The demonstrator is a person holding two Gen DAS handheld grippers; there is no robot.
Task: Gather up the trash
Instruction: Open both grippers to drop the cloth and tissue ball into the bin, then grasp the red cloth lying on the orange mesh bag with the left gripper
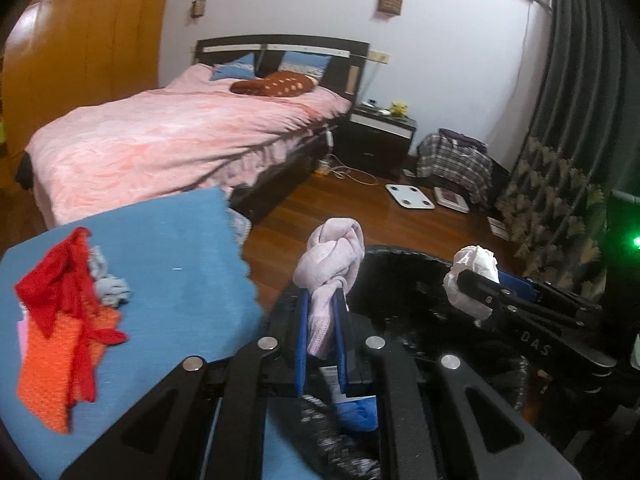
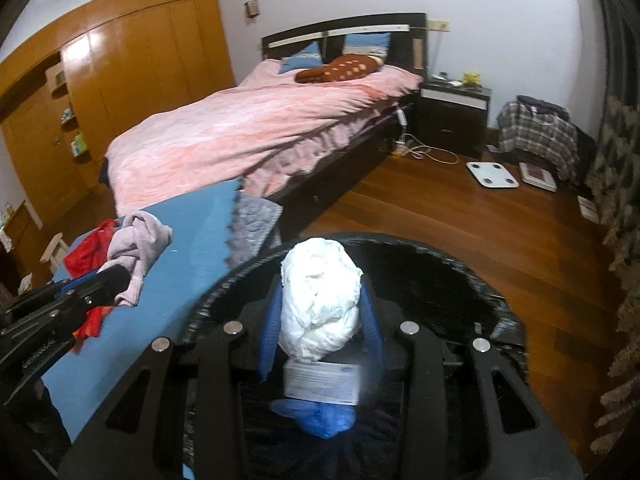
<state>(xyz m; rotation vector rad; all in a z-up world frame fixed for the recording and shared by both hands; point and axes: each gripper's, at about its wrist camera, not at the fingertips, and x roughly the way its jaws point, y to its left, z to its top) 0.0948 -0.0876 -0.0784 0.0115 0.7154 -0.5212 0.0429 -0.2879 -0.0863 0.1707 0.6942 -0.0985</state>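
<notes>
My left gripper (image 1: 322,300) is shut on a knotted pale pink cloth (image 1: 332,256), held at the near rim of a black-lined trash bin (image 1: 404,264). My right gripper (image 2: 320,292) is shut on a crumpled white paper wad (image 2: 320,300), held over the bin's opening (image 2: 432,280). Inside the bin lie a white printed box (image 2: 320,384) and a blue crumpled item (image 2: 320,416). The right gripper with the wad (image 1: 472,276) shows in the left wrist view. The left gripper with the pink cloth (image 2: 136,248) shows in the right wrist view.
A blue-covered table (image 1: 168,264) at the left holds red and orange cloths (image 1: 68,320) and a grey scrap (image 1: 112,288). Beyond stand a bed with a pink cover (image 1: 168,140), a nightstand (image 1: 380,136), a white scale (image 1: 409,196) on the wood floor, and a plaid bag (image 1: 456,160).
</notes>
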